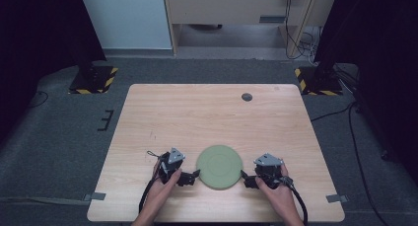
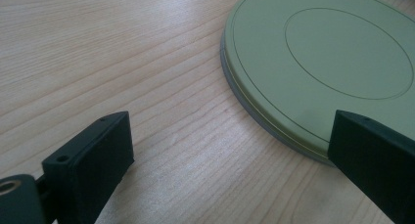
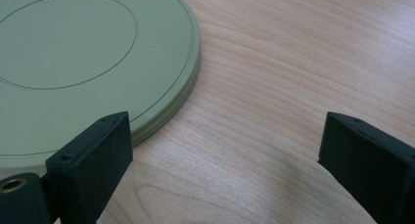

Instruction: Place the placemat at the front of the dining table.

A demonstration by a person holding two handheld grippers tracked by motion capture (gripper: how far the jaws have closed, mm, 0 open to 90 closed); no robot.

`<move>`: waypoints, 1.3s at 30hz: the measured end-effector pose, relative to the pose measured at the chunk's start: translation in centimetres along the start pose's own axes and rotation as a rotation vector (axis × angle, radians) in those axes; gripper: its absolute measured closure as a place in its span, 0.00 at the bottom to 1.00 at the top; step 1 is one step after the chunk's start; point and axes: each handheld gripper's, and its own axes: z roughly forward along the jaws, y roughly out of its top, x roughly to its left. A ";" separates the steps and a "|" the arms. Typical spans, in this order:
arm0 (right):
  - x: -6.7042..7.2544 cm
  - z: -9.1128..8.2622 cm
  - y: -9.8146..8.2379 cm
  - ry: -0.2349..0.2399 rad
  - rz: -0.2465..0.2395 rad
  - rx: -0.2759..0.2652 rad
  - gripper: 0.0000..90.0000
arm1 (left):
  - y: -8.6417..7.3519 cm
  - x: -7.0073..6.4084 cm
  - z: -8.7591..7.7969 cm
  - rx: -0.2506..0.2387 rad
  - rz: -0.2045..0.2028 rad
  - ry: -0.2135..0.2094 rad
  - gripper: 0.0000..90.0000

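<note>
A flat round green disc lies on the wooden table near its front edge. In the left gripper view the green disc shows a grey layer under its rim. In the right gripper view the green disc fills the upper left. My left gripper is open at the disc's left rim, its right jaw over the rim edge. My right gripper is open at the disc's right rim, its left jaw over the edge. Left gripper and right gripper hold nothing.
A small dark round mark sits near the table's far right corner. Bare wood spreads across the far half of the table. Stands with yellow-black striped bases rise on the carpet beyond the far corners.
</note>
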 end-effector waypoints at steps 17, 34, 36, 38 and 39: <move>0.4 0.1 0.2 -0.009 0.001 -0.004 0.06 | 0.1 0.0 0.2 0.008 -0.011 0.011 0.00; 0.4 0.6 0.5 -0.059 0.027 -0.007 0.04 | 0.7 0.1 0.9 0.016 -0.032 0.015 0.00; 0.3 0.6 0.6 -0.067 0.029 -0.006 0.04 | 0.7 0.1 0.9 0.011 -0.036 0.016 0.00; 0.3 0.6 0.6 -0.069 0.033 -0.007 0.05 | 0.7 0.1 0.9 0.008 -0.036 0.016 0.00; 0.3 0.6 0.6 -0.069 0.033 -0.007 0.05 | 0.7 0.2 0.8 0.003 -0.035 0.017 0.00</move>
